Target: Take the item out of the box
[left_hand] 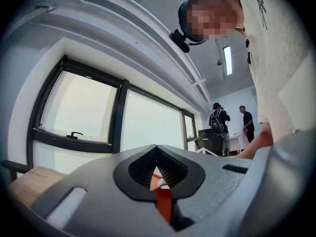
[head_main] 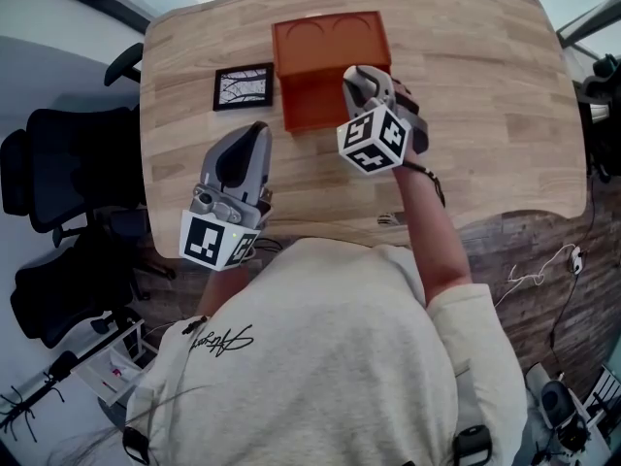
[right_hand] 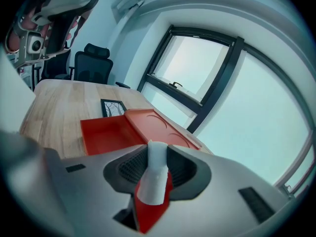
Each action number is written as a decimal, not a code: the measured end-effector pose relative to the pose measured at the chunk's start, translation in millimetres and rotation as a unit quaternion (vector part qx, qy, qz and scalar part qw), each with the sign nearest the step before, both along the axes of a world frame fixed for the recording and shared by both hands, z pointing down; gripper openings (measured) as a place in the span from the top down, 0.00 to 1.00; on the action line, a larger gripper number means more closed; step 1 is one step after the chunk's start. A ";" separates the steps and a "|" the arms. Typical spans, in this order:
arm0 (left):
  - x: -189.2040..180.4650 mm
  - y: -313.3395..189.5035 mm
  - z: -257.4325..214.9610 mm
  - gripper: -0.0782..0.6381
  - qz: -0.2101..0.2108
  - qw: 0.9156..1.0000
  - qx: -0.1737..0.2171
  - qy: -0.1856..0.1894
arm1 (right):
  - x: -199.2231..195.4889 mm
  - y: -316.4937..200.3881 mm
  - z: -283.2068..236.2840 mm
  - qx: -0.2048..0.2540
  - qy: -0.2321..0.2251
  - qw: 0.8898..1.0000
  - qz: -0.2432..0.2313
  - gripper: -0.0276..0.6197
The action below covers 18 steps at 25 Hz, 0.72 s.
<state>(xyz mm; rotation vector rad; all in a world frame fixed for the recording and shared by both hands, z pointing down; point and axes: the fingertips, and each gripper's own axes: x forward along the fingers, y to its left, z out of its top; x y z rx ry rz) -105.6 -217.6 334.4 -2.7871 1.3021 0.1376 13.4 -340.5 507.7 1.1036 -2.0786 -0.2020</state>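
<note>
An orange box (head_main: 325,90) lies open at the table's far middle, its lid (head_main: 330,35) folded back behind it; in the right gripper view the box (right_hand: 106,132) shows nothing inside. My right gripper (head_main: 363,78) hangs over the box's front right corner, tilted down. It is shut on a white item (right_hand: 157,174) that stands up between the pads of the right gripper (right_hand: 158,162). My left gripper (head_main: 254,132) hovers over the table's near left, pointing about level toward the windows. In its own view the left gripper (left_hand: 159,169) has its jaws together with nothing held.
A black-framed picture (head_main: 243,86) lies flat just left of the box, also in the right gripper view (right_hand: 112,107). Black office chairs (head_main: 58,163) stand left of the wooden table (head_main: 485,115). Two people (left_hand: 222,120) stand far off across the room.
</note>
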 end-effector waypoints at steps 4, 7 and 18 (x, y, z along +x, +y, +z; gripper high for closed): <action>2.1 -1.7 -1.0 0.89 0.003 1.000 0.000 -0.001 | 0.0 -0.6 -10.3 0.011 -0.020 1.000 0.003 0.77; 4.0 -2.4 -1.9 0.89 0.005 1.000 0.001 -0.002 | 0.2 1.0 -20.3 0.020 -0.039 0.999 0.005 0.77; 8.7 -2.4 -4.9 0.89 0.010 1.000 0.005 -0.003 | 3.3 7.1 -53.2 0.048 -0.102 0.993 0.015 0.77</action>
